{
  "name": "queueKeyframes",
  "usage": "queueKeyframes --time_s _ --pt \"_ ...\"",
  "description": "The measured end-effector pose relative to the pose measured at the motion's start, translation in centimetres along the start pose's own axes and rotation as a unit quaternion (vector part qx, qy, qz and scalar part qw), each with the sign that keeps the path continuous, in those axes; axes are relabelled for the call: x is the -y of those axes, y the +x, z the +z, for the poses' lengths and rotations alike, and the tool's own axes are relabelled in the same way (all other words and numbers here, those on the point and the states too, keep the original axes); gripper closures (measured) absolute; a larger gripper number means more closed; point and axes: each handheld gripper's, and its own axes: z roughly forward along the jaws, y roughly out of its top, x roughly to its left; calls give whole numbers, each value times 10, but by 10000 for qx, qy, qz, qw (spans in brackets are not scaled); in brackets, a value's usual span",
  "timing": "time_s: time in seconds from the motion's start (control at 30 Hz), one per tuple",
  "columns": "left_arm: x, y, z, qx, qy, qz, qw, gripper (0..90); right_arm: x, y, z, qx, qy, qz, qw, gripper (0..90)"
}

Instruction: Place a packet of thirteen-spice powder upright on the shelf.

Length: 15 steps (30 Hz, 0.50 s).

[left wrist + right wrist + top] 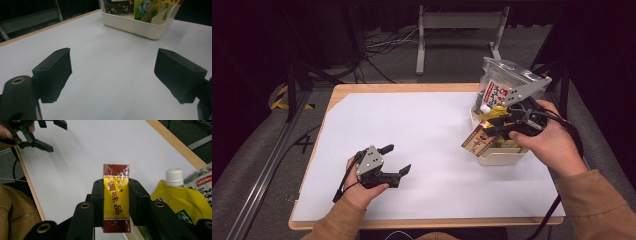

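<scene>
One pouch beside gripped box

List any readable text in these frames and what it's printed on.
"調味品": brown characters on the yellow band of the red-and-yellow box clamped in the right gripper.
Smaller brown print beside those characters: too small to read.
Red-and-white label on the clear bag in the white bin: blurred, unreadable.
Green pack in the bin: print blurred, unreadable.
Red label on the dark packet: white characters, illegible.

I see the film-wrapped red-and-yellow box at lower centre of my right gripper view, lengthwise, clamped on both sides.
</scene>
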Motion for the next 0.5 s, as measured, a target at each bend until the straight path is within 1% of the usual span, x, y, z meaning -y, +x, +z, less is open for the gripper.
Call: queueKeyframes --time_s 0.13,0.2,0.23,0.3,0.4,0.47,0.5 --pt "3 7 -10 -164 8 -49 9999 152 0 -5 -5 43 99 -233 9997 689" --pt "4 10 -15 -235 10 -115 9997 153 0 -9 -7 63 141 -339 9993 689" --pt "5 12 -18 -260 24 -128 9996 153 0 -11 -8 107 148 -423 9989 689" --pt "6 14 -22 -280 54 -232 9993 162 0 -14 -9 114 174 -524 9984 689" --pt "8 16 -26 -331 91 -250 9991 173 0 -18 -11 150 227 -673 9974 688" --pt "9 17 -29 -356 160 -308 9988 179 0 -20 -13 147 228 -755 9968 688" --pt "9 17 -29 -356 160 -308 9988 180 0 -20 -13 147 228 -755 9968 688"
